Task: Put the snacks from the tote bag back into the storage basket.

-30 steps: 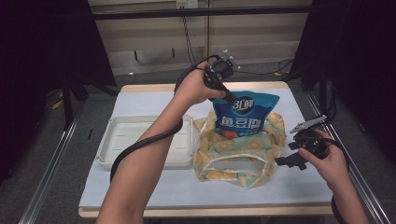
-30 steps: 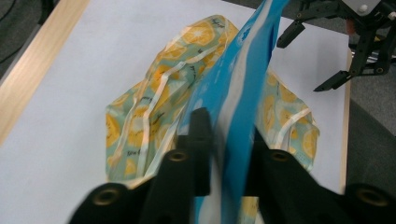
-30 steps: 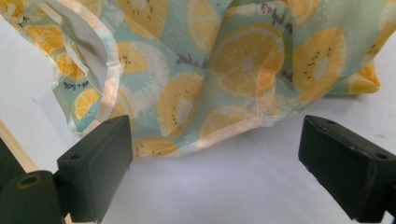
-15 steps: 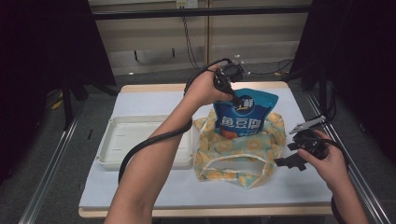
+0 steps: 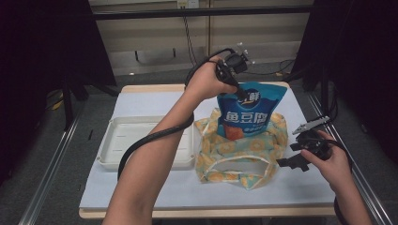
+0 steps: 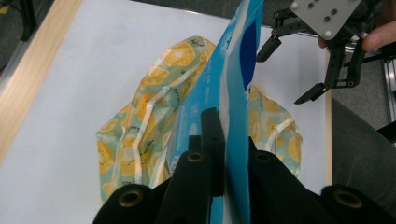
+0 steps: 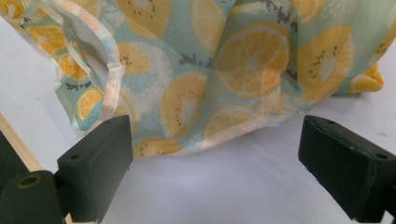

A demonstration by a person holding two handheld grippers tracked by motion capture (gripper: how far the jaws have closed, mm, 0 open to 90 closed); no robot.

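Observation:
A blue snack bag (image 5: pixel 249 114) stands upright with its lower part inside a lemon-print cloth tote (image 5: pixel 233 151) on the white table. My left gripper (image 5: pixel 239 93) is shut on the snack bag's top edge from above. In the left gripper view the black jaws (image 6: pixel 229 135) pinch the thin blue snack bag (image 6: pixel 239 70) over the tote (image 6: pixel 154 93). My right gripper (image 5: pixel 287 148) hovers open just right of the tote, holding nothing. In the right gripper view its wide-apart jaws (image 7: pixel 215 154) face the tote's side (image 7: pixel 210 60). The right gripper (image 6: pixel 280 77) also shows beyond the snack bag.
A white rectangular tray (image 5: pixel 145 140) lies to the left of the tote, touching it. The table's wooden edge (image 5: pixel 197 213) runs along the front. Metal rails flank the table on both sides.
My left hand has risen a little and drifted right, with the snack bag's top going up with it. The right gripper has stayed where it was.

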